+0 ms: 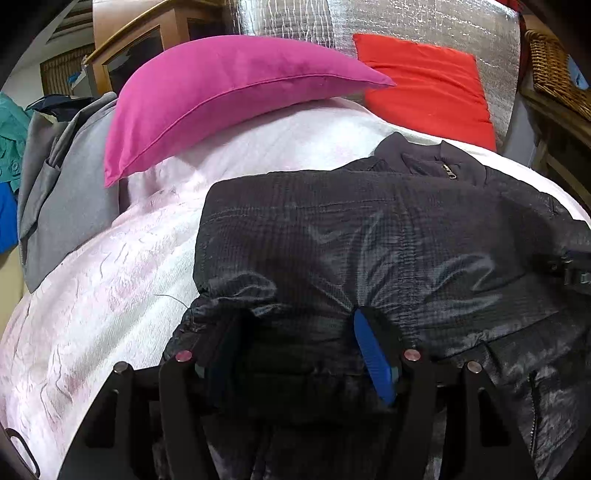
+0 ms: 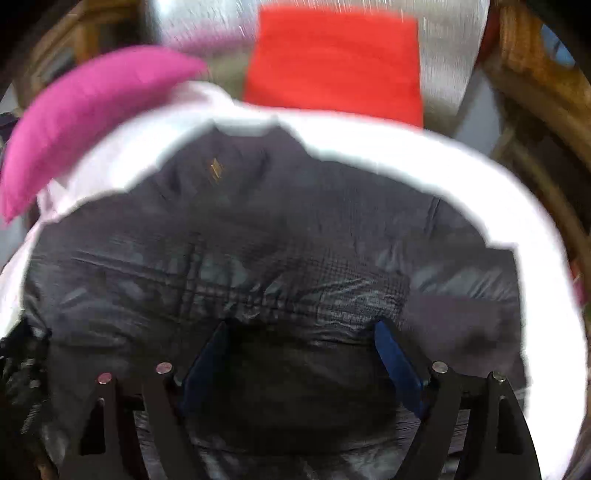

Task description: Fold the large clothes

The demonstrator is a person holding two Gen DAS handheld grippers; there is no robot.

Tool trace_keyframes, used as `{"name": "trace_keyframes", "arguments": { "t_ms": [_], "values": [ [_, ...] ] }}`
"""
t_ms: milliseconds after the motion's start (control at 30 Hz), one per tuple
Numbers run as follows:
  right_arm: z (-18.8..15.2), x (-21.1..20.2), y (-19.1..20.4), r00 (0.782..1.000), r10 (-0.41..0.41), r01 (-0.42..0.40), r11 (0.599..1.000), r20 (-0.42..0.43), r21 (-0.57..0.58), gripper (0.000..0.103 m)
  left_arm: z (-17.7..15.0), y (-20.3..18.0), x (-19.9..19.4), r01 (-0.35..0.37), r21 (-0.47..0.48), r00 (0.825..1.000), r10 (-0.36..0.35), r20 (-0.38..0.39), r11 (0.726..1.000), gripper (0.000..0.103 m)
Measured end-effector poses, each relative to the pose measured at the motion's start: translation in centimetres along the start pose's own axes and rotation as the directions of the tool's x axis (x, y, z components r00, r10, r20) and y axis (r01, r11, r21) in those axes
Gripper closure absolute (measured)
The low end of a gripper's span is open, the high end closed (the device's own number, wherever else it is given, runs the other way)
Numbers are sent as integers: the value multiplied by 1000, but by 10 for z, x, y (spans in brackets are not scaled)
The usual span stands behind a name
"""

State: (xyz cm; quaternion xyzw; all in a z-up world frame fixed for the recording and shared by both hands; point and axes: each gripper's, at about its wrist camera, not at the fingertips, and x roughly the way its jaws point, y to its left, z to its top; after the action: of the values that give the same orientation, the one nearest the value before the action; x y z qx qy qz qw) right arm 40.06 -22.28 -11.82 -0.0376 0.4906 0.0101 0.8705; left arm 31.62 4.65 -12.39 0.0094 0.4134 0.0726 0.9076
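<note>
A dark quilted jacket (image 1: pixel 369 240) lies spread on a pale pink-white bedspread (image 1: pixel 110 295), collar and zipper pull (image 1: pixel 448 171) at the far end. My left gripper (image 1: pixel 297 317) sits at the near hem. Bunched fabric fills the gap between its blue pads (image 1: pixel 373 354), and creases fan out from the right fingertip. In the blurred right wrist view the jacket (image 2: pixel 258 240) fills the middle. My right gripper (image 2: pixel 301 326) stands wide over the near part of it, both blue pads (image 2: pixel 395 365) bare. Part of the right gripper shows at the right edge (image 1: pixel 572 273) of the left wrist view.
A magenta pillow (image 1: pixel 221 92) and a red cushion (image 1: pixel 424 85) lie at the head of the bed, against a silver sheet (image 1: pixel 406 18). Grey clothing (image 1: pixel 66 192) is heaped at the left. A wicker piece (image 1: pixel 554 74) stands at the right, a wooden cabinet (image 1: pixel 140 48) behind.
</note>
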Motion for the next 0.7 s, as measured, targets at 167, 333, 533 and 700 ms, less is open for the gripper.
{"name": "trace_keyframes", "arguments": {
  "t_ms": [167, 333, 533, 700],
  "values": [
    [-1, -32, -5, 996, 37, -40, 999, 84, 29, 19, 26, 37, -28, 97, -132, 995, -94, 28, 986, 38],
    [-17, -60, 7, 985, 83, -85, 996, 151, 8, 19, 19, 35, 9, 23, -76, 994, -31, -103, 997, 35],
    [-38, -32, 26, 998, 58, -56, 992, 21, -112, 17, 29, 34, 1, 29, -64, 996, -34, -82, 998, 32],
    [-28, -69, -16, 981, 157, -156, 988, 115, -14, 17, 53, 69, -16, 111, -97, 993, -106, 50, 989, 30]
  ]
}}
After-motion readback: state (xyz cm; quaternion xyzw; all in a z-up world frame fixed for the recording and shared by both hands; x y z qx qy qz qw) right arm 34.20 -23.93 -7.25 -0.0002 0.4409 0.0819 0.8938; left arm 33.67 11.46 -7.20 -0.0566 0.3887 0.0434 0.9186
